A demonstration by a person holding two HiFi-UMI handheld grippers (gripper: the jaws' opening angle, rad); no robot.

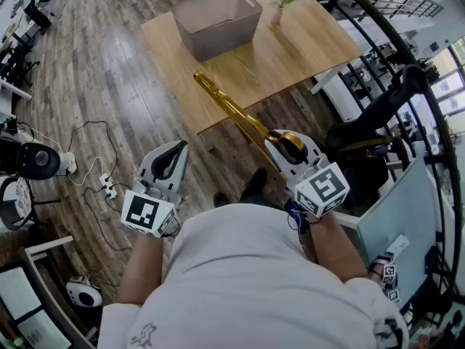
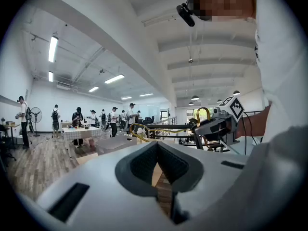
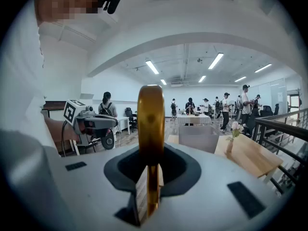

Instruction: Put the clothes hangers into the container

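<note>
A gold clothes hanger sticks forward out of my right gripper, which is shut on its hook end; its long arm reaches over the near edge of the wooden table. In the right gripper view the hanger stands upright between the jaws. The grey container sits at the table's far side, also seen ahead as the container. My left gripper hangs over the floor left of the table, its jaws a narrow gap apart with nothing between them.
A small vase with a flower stands on the table right of the container. A black railing runs along the right. Cables and a power strip lie on the floor at left. People stand at far tables.
</note>
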